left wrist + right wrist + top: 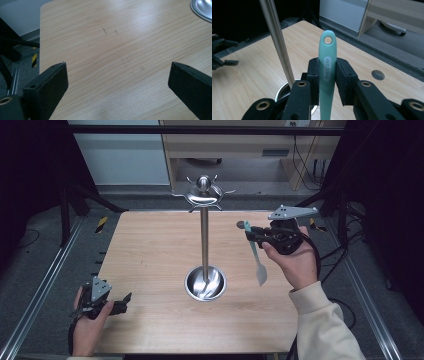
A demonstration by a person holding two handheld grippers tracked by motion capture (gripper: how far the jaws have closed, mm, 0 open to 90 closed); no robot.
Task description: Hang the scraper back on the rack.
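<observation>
across the wooden counter (150, 255) i see a steel hook stand (204, 240) rising from its round base at the middle. my right gripper (248, 231) hovers right of the pole, its fingers (344, 75) pinching a teal spatula (327, 72) by the handle, hanging hole above them, blade dangling below. my left gripper (122, 302) rests near the front-left corner, fingers (50, 85) spread wide over bare wood.
</observation>
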